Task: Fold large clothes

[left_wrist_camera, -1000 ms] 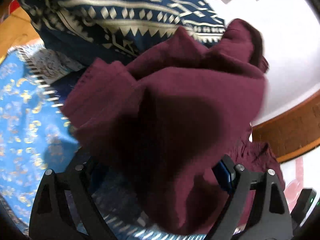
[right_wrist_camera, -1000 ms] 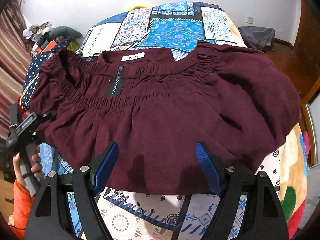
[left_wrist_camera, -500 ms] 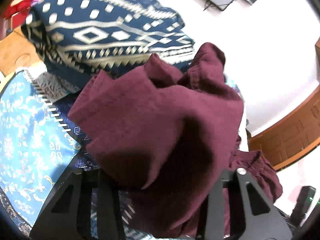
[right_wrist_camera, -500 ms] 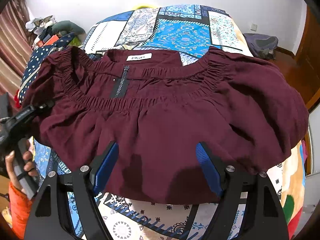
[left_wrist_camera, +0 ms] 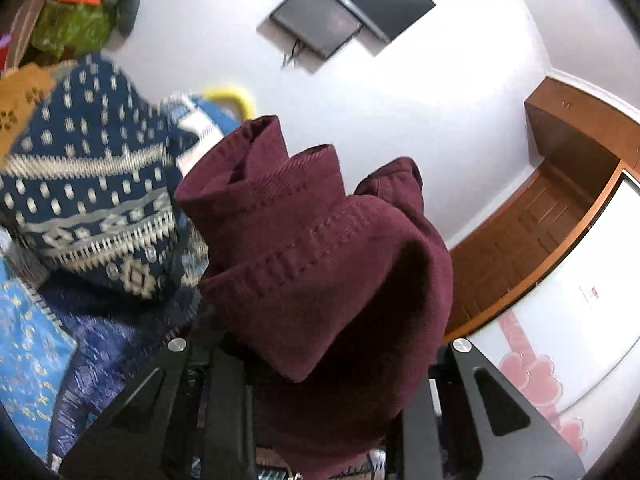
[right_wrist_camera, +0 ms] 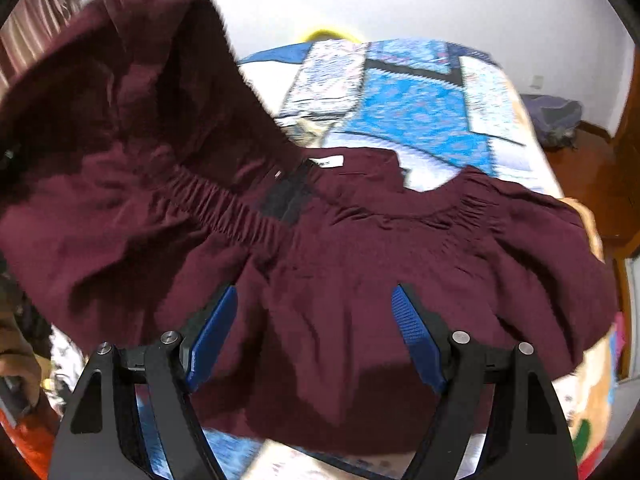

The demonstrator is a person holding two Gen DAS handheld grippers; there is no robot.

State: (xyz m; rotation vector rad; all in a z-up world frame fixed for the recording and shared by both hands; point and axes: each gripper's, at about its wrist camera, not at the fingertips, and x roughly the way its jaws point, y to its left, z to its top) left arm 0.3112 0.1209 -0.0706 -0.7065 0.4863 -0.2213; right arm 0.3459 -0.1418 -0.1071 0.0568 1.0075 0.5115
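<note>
Patchwork bed (right_wrist_camera: pixel 424 112) carries the maroon garment (right_wrist_camera: pixel 360 248), whose lifted side the left claw (left_wrist_camera: pixel 320 380) pinches; right claw (right_wrist_camera: pixel 316 336) spread, so the bunched cloth could slip free.

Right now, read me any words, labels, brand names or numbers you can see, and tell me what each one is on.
White neck label on the maroon garment: dark print on it, too blurred to read.
Small red-and-white sticker on the white panel in the left wrist view: too small to read.
Wall-mounted screens: dark, no text.
Patterned bedspread: only patterns, no lettering.
Nothing can be quoted.
</note>
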